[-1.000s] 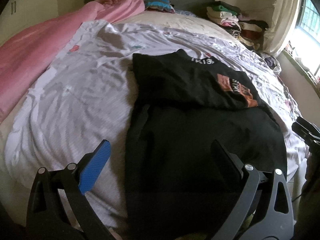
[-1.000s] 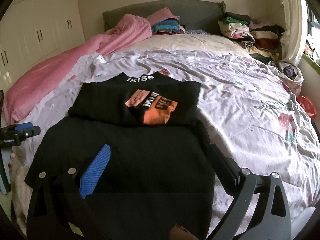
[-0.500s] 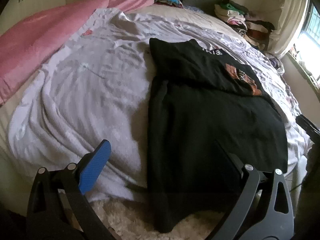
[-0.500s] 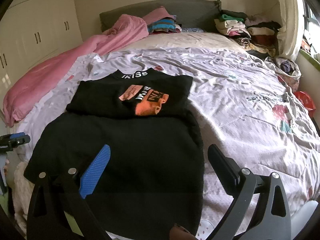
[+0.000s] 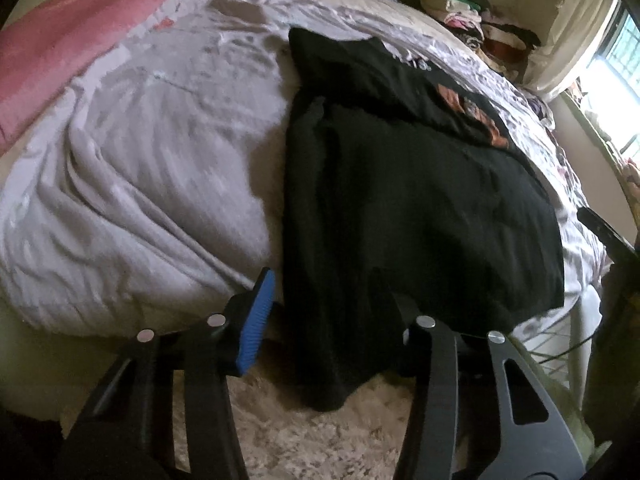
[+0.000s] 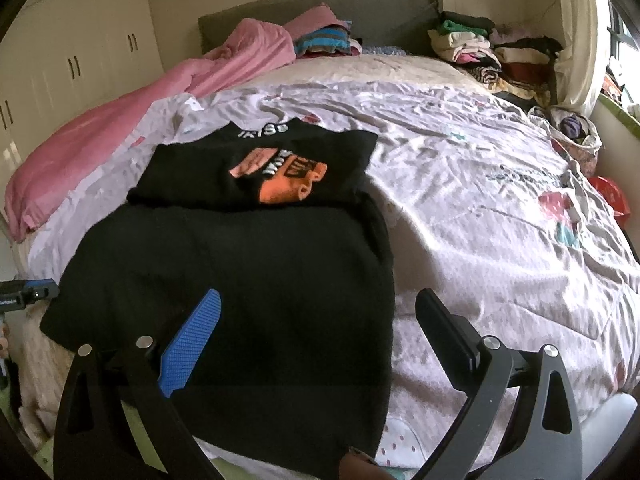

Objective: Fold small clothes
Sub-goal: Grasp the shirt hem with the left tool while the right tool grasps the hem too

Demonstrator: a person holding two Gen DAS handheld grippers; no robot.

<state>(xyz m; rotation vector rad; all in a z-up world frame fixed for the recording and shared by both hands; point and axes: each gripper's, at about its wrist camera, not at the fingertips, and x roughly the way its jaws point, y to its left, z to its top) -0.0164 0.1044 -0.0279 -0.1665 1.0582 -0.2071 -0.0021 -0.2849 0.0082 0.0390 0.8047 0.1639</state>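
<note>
A black T-shirt [image 5: 420,200] [image 6: 240,264] lies on the pale bedsheet [image 6: 480,208], its top part folded down so the orange print [image 6: 280,184] shows. The near hem hangs over the bed's edge. My left gripper [image 5: 332,288] is at that hem's left corner, its jaws closing with the black cloth between them; the blue pad [image 5: 258,316] stands just left of the cloth and the other finger is partly hidden by it. My right gripper [image 6: 320,296] hovers open over the hem's right corner, blue pad [image 6: 192,344] above the cloth, black finger [image 6: 444,328] above the sheet.
A pink blanket [image 6: 120,136] runs along the bed's left side. Stacks of folded clothes [image 6: 488,52] sit by the headboard. A shaggy rug [image 5: 312,436] lies below the bed's edge. Wardrobe doors [image 6: 72,64] stand at the left, and a window [image 5: 616,56] at the right.
My left gripper sank toward the bed's near edge and its jaws narrowed around the shirt's hanging hem. The right gripper drew back slightly and stayed open.
</note>
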